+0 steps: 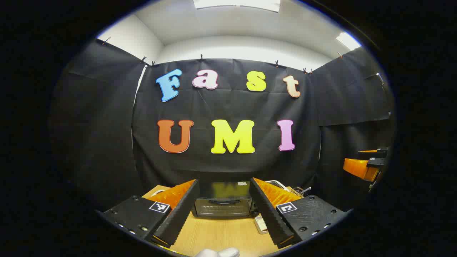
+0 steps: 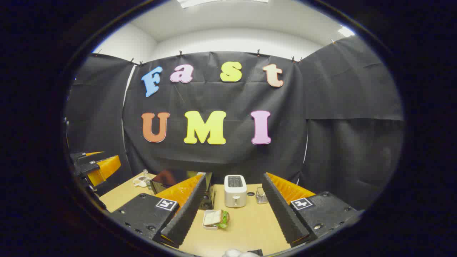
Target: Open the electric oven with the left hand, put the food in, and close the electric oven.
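The black electric oven (image 1: 223,207) stands on the wooden table with its door shut, straight ahead between the fingers of my left gripper (image 1: 224,182), which is open, empty and well short of it. The food is a sandwich in a small white dish (image 2: 214,218) on the table, in front of the oven's right end. My right gripper (image 2: 235,176) is open and empty, held above and behind the dish. The right gripper view has the oven (image 2: 167,180) partly hidden behind one finger. The dish's edge (image 1: 262,224) peeks out beside a finger.
A white toaster (image 2: 235,191) stands right of the oven, with a small wire-and-glass item (image 2: 261,195) beside it. Small items (image 2: 142,180) lie at the table's far left. The other gripper appears at the right (image 1: 367,164) and the left (image 2: 96,166).
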Demonstrator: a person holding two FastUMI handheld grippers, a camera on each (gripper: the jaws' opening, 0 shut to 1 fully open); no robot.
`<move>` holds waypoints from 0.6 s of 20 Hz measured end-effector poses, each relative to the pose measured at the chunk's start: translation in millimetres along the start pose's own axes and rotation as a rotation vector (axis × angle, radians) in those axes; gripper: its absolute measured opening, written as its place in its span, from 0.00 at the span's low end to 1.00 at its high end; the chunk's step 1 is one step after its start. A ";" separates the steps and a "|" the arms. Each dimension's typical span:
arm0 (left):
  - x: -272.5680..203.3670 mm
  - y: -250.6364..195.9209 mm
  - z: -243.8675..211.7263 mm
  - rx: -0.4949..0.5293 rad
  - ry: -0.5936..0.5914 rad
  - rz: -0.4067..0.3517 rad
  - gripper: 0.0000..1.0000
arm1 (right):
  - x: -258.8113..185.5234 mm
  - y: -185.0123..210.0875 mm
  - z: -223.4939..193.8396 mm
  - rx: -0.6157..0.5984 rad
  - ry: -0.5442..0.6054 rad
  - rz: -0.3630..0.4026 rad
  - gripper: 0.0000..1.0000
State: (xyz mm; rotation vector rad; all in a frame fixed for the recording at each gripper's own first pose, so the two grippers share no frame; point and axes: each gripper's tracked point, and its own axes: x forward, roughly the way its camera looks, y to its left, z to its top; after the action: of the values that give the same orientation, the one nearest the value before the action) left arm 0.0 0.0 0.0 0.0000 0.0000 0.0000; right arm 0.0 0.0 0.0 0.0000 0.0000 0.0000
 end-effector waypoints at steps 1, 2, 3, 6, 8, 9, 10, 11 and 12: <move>-1.2 1.9 -2.1 0.000 0.007 0.002 0.93 | 0.1 0.3 0.4 -0.003 0.000 -0.001 0.91; -1.6 2.7 -3.1 0.001 0.010 0.001 0.93 | -0.4 2.0 -1.9 -0.006 0.005 0.000 0.90; -3.0 4.5 -2.9 0.002 0.009 0.003 0.93 | -0.5 3.2 -1.1 -0.004 0.002 0.000 0.91; -5.3 9.7 -2.4 0.004 0.011 -0.001 0.93 | -0.3 8.1 1.8 0.008 -0.005 0.003 0.91; -5.9 13.9 -0.6 0.004 0.006 0.002 0.93 | 0.1 13.7 2.8 0.021 -0.004 0.015 0.90; -7.0 16.4 0.3 0.004 0.004 0.007 0.93 | 1.5 14.5 5.1 0.027 -0.005 0.013 0.91; -6.4 18.3 0.7 0.003 0.003 0.011 0.93 | 2.3 13.6 6.4 0.031 -0.011 0.017 0.90; -6.8 19.8 1.0 0.001 0.000 0.011 0.93 | 2.4 15.0 7.3 0.032 -0.013 0.016 0.90; -6.9 19.8 1.5 0.003 -0.002 0.011 0.93 | 2.9 16.0 6.4 0.034 -0.015 0.016 0.90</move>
State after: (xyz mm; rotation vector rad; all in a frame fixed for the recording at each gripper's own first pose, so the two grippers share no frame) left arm -6.9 19.8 1.5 0.0033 -0.0016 0.0108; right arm 2.9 16.0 6.4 0.0336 -0.0153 0.0160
